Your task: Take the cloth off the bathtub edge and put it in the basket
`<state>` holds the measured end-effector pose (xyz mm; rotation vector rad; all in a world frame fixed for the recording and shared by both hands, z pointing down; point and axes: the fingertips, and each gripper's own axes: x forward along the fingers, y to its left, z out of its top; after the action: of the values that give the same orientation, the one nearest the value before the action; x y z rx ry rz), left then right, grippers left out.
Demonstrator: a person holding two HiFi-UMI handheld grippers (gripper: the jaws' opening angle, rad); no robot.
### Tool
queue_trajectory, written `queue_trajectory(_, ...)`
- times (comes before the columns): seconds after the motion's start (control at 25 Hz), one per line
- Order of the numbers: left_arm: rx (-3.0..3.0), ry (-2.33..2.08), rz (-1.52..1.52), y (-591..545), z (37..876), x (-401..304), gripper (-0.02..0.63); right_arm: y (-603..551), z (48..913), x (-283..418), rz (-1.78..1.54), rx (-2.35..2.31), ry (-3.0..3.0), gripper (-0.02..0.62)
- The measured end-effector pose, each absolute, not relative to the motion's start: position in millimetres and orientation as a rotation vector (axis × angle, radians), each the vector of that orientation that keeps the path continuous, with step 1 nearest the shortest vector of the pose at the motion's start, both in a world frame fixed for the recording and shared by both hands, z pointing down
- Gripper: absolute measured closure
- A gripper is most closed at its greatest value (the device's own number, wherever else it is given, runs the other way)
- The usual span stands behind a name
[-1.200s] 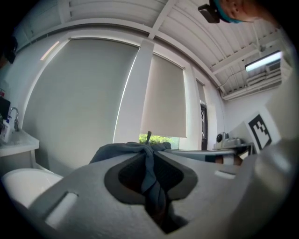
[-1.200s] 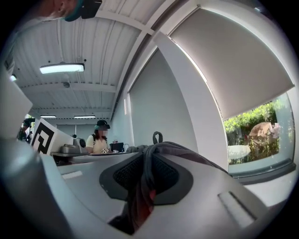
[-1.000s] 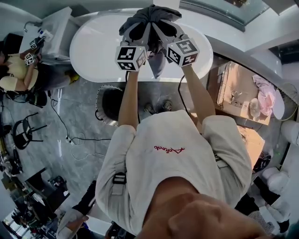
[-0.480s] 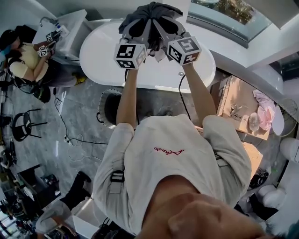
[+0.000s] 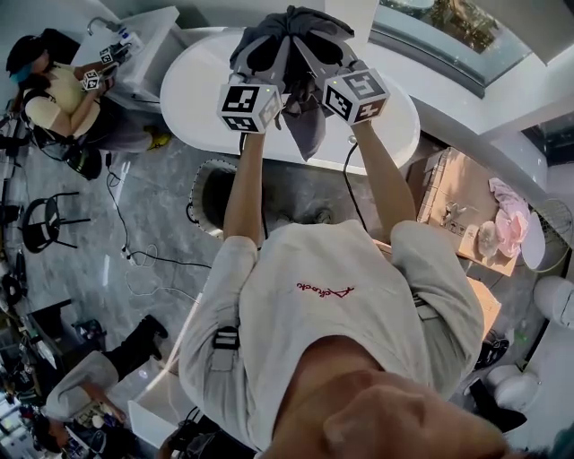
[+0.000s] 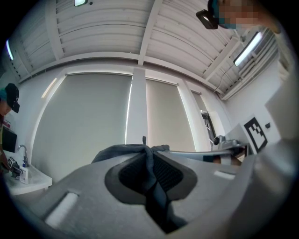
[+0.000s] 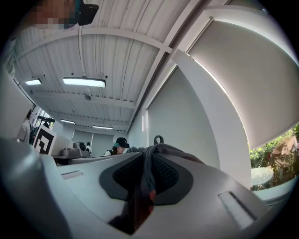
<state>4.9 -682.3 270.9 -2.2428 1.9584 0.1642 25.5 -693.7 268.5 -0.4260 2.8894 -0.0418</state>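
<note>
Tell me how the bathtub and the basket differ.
The bathtub is a long white oval; the basket is round with a dark inside. The bathtub is by far the larger; the basket looks small beside it. In the head view the lifted cloth shows against the bathtub, not over the basket. Both have rounded outlines and sit side by side.

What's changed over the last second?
The left gripper and right gripper have raised the cloth a little higher over the bathtub. Unchanged: both stay shut on the cloth, and the basket sits on the floor beside the bathtub.
</note>
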Motion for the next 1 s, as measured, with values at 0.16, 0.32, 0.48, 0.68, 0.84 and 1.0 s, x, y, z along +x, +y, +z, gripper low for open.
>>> queue_trajectory(0.16, -2.183, 2.002, 0.182, -655.1, 269.1, -10.7, 0.558, -666.9, 266.4, 9.7, -0.031, -0.346, 2.894, 0.532)
queue_trajectory(0.32, -2.115, 2.053, 0.180, -625.5, 264.1, -37.0, 0.558, -638.8, 261.2, -16.9, -0.032, -0.260, 2.895, 0.532)
queue_trajectory(0.48, -2.024, 2.126, 0.162, -588.1, 259.3, -68.4, 0.558, -602.8, 255.5, -48.6, -0.041, -0.144, 2.889, 0.532)
queue_trajectory(0.68, -1.897, 2.221, 0.142, -521.1, 253.6, -111.3, 0.558, -538.2, 250.5, -93.4, -0.055, 0.006, 2.885, 0.532)
queue_trajectory(0.84, -1.808, 2.297, 0.132, -471.5, 251.9, -145.0, 0.558, -488.8, 248.0, -127.6, -0.078, 0.125, 2.891, 0.532)
queue_trajectory(1.0, -1.694, 2.371, 0.126, -417.6, 247.9, -173.7, 0.558, -436.2, 244.4, -157.3, -0.101, 0.259, 2.881, 0.532)
